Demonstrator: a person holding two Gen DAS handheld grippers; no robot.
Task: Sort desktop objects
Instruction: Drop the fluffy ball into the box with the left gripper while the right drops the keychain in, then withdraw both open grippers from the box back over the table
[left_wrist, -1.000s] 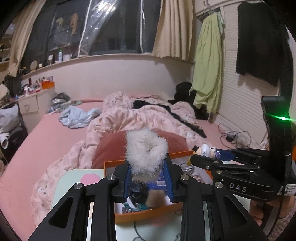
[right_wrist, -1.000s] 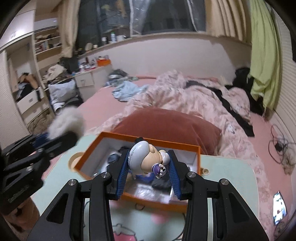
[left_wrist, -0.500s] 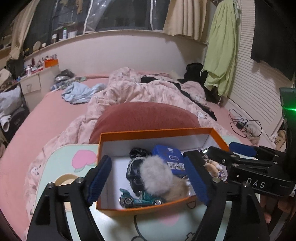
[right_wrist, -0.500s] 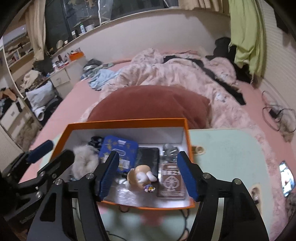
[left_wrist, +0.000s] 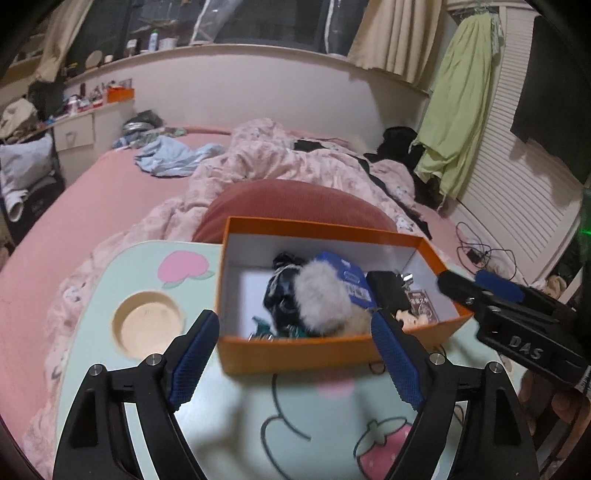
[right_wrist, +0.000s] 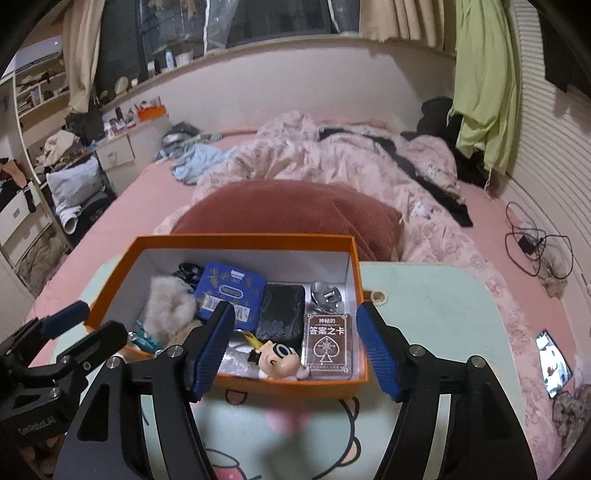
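The left gripper is now being held with its jaws wide apart and empty, just in front of the near wall of the orange box. One second ago the grey fur pompom was being clamped between these jaws; now it is lying inside the box, at the left part, against the blue card pack and over a dark crumpled item.

The right gripper is also being held with its jaws wide and empty, above the near edge of the box. The small figure, which was being gripped one second ago, is now lying in the box near the front wall, just beside the brown card case. A black wallet and a silver metal piece are being seen further back in the box.

The box is resting on the mint green surface, which is standing on the bed in front of a red pillow. Both grippers are drawn back from the box compared with half a second ago.
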